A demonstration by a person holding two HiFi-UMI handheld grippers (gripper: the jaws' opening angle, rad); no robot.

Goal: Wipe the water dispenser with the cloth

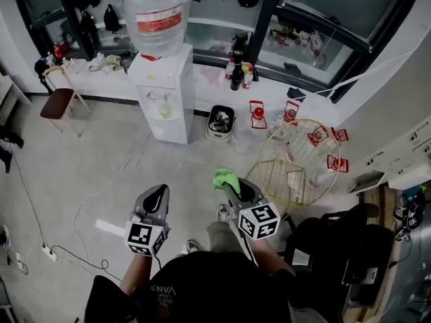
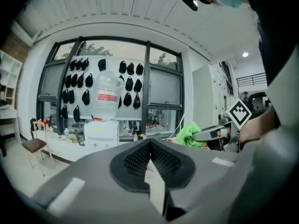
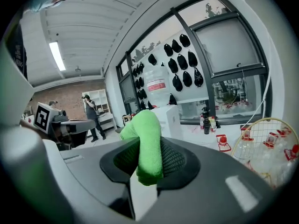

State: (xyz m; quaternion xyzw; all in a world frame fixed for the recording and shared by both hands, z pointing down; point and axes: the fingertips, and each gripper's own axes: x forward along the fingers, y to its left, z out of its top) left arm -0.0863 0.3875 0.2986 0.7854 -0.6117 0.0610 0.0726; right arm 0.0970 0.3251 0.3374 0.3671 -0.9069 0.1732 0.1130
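A black top (image 1: pixel 195 284) with white lettering at the collar, grey-green trousers (image 1: pixel 219 235) and pale shoes (image 1: pixel 223 212) make up the person's dress. The left gripper (image 1: pixel 159 192) and right gripper (image 1: pixel 230 187) are smooth grey shells that taper to blunt noses. Their jaws are lined with black, dimpled pads (image 2: pixel 136 160). A white cube (image 1: pixel 143 237) printed with black square markers caps the rear of each. Pale rectangular strips (image 2: pixel 65 197) mark the shells. A small black camera (image 2: pixel 189 1) sits on the head.
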